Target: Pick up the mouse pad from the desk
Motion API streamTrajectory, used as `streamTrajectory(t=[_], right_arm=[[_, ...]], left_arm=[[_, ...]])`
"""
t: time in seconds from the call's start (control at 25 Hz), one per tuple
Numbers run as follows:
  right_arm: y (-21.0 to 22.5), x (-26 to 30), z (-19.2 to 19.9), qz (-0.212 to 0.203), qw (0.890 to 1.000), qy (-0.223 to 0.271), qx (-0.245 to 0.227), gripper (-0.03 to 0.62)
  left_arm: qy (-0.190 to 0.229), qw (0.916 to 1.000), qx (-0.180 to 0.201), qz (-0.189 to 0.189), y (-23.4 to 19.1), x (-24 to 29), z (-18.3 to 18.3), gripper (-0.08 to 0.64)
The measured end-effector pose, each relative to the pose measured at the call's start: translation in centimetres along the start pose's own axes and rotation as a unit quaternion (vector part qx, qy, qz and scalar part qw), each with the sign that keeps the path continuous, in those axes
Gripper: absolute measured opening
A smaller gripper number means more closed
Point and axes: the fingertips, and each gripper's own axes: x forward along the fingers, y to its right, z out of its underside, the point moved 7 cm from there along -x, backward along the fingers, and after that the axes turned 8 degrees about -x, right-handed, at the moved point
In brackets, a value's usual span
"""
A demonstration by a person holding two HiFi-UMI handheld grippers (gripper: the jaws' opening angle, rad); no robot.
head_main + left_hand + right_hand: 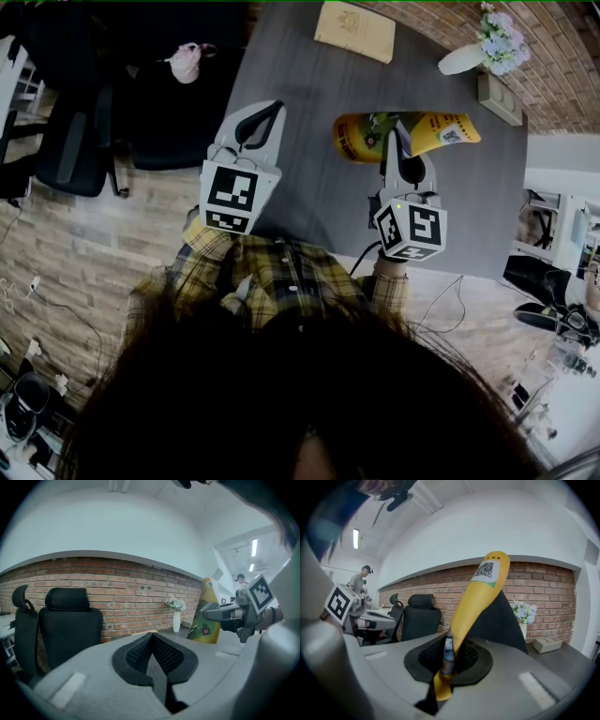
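The mouse pad (pixel 427 132) is yellow with printed art and a black underside. It is off the dark grey desk (pixel 300 103), standing on edge in the air above it. My right gripper (pixel 395 132) is shut on the pad's near edge. In the right gripper view the pad (pixel 480 590) rises up and to the right from between the right gripper's (pixel 447 645) pads. My left gripper (pixel 270 109) hovers over the desk's left edge, shut with nothing in it. In the left gripper view the jaws of the left gripper (pixel 151 638) meet, and the pad (pixel 206 617) stands at the right.
A tan book (pixel 354 30), a white vase of flowers (pixel 489 45) and a small box (pixel 499 98) sit at the desk's far side. Black office chairs (pixel 84 141) stand to the left on the wood floor. A person (pixel 240 579) stands far off.
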Motion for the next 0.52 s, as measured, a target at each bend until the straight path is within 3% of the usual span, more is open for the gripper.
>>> streamTrajectory(t=[0.52], right_arm=[[0.02,-0.19,0.21,0.002,1.0,-0.004,-0.003,0.021]], left_arm=[[0.001,1.0,0.0,-0.001,0.01,-0.13,0.1,-0.003]])
